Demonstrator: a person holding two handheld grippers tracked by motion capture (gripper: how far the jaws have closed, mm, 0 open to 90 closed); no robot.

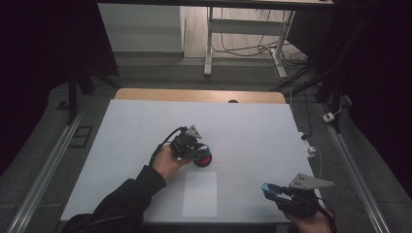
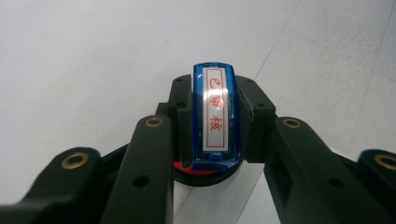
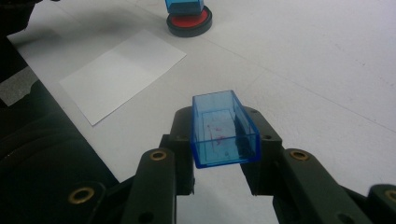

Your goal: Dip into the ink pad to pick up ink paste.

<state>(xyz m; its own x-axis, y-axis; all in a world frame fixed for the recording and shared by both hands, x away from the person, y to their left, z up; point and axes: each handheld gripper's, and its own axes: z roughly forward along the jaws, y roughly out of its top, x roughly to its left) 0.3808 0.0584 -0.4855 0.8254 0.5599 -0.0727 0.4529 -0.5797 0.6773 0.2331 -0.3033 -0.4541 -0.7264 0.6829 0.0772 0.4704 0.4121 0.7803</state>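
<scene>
Blue stamp (image 2: pixel 214 116) upright on red ink pad (image 3: pixel 189 22); blue cap (image 3: pixel 223 130) held apart.

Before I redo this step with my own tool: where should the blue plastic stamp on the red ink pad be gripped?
Grip the blue plastic stamp across its two long flat sides, coming from above. It stands upright on the round red ink pad, and the left gripper already clamps it that way.

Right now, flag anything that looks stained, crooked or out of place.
Only small things: the blue cap held in the right gripper has red ink flecks inside. The white paper lies flat and unmarked. The blue stamp in the left gripper stands upright on the red ink pad.
</scene>
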